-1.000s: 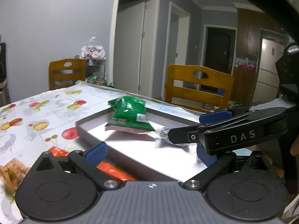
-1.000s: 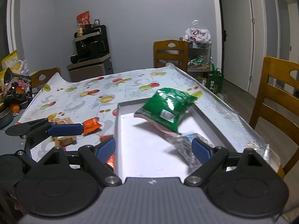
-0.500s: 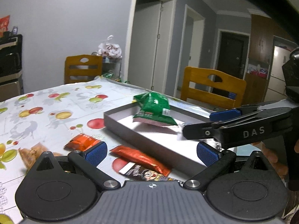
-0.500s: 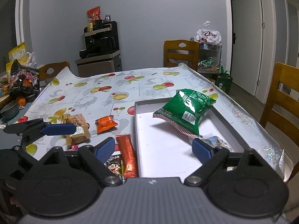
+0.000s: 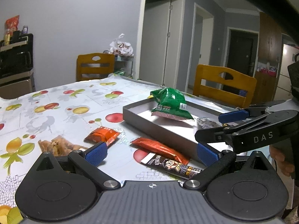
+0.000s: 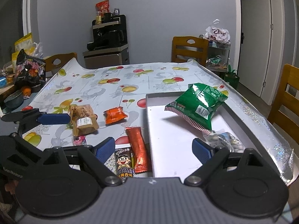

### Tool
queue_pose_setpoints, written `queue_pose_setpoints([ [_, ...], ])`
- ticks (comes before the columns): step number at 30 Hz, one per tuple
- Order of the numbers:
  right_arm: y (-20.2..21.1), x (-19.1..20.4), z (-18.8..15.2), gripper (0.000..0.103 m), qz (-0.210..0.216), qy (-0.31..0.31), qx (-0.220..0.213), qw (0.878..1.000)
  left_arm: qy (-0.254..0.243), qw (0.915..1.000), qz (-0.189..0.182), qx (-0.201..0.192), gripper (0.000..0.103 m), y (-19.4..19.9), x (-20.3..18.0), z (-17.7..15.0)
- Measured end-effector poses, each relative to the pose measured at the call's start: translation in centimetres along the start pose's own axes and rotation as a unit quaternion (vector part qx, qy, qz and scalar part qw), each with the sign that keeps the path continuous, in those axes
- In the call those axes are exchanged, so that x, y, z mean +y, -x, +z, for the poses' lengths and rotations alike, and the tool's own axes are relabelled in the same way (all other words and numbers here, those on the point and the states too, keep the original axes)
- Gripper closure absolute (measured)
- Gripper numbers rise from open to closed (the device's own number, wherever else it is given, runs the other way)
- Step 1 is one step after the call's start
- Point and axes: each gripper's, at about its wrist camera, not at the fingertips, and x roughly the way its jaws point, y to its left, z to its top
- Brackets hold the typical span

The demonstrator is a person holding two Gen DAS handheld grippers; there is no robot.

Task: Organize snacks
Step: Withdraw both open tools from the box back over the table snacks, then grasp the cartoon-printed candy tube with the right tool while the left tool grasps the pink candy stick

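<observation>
A grey tray (image 6: pixel 149 112) (image 5: pixel 149 128) sits on the table at the right. A green snack bag (image 6: pixel 198 104) (image 5: pixel 171 104) and a clear packet of dark snacks (image 6: pixel 224 141) (image 5: pixel 206 124) lie in it. Left of the tray lie a long orange bar (image 6: pixel 139 151) (image 5: pixel 158 148), a cartoon chocolate bar (image 6: pixel 124 163) (image 5: pixel 173 165), a small orange packet (image 6: pixel 115 114) (image 5: pixel 101 136) and a brown biscuit pack (image 6: pixel 83 119) (image 5: pixel 59 146). My left gripper (image 5: pixel 151 152) is open and empty above the bars. My right gripper (image 6: pixel 154 149) is open and empty at the tray's near-left corner.
The table has a fruit-print cloth (image 6: pixel 112 85). Wooden chairs (image 5: pixel 222 85) (image 6: pixel 188 48) stand at its right and far sides. A dark snack bag (image 6: pixel 29 71), an orange and a bowl (image 6: pixel 14 99) sit at the left edge. A black appliance (image 6: pixel 108 37) stands by the wall.
Both grippers have pulled back from the tray and moved left. The bars and packets on the cloth have come into view. The green bag stays in the tray.
</observation>
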Motion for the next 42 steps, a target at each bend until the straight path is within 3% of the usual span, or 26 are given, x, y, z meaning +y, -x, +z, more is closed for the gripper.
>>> queue_pose_setpoints([
  [28,-2.1,1.6,-1.4,0.012,0.040,0.032,0.035,0.998,0.017,0.9992,0.028,0.025,0.000,0.3,1.5,-1.1],
  [42,-2.4,2.7,-2.6,0.013,0.041,0.066,0.038,0.996,0.021,0.9991,0.022,0.031,0.000,0.3,2.0,-1.4],
])
